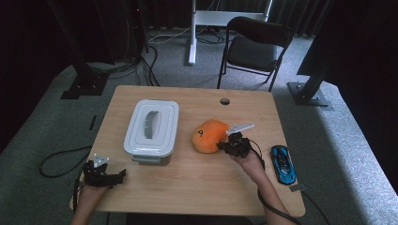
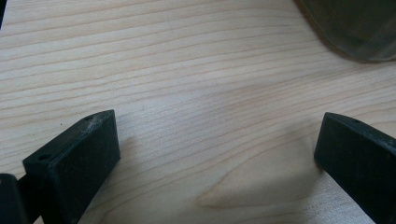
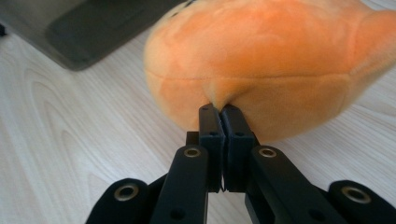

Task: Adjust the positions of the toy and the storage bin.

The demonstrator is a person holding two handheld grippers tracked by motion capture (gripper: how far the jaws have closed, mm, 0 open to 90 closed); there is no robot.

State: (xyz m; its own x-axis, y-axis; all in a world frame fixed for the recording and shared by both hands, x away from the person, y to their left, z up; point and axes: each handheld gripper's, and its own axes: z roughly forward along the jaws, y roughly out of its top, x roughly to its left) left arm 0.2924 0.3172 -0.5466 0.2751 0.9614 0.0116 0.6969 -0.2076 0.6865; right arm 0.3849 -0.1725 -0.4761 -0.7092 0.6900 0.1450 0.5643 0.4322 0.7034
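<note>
An orange plush toy [image 1: 209, 135] lies near the middle of the wooden table [image 1: 197, 187]. My right gripper [image 1: 224, 146] is at its near right side. In the right gripper view the plush toy [image 3: 271, 60] bulges above the right gripper [image 3: 222, 108], whose jaws are shut tight on a pinch of its fabric. My left gripper [image 1: 121, 175] rests at the table's near left edge. The left gripper [image 2: 217, 140] stands open over bare wood, nothing between its jaws.
A white lidded plastic box [image 1: 151, 131] stands left of the plush toy; its corner [image 2: 355, 28] shows ahead of the left gripper. A blue toy car [image 1: 283, 163] lies by the right edge. A black chair [image 1: 256, 47] stands beyond the table.
</note>
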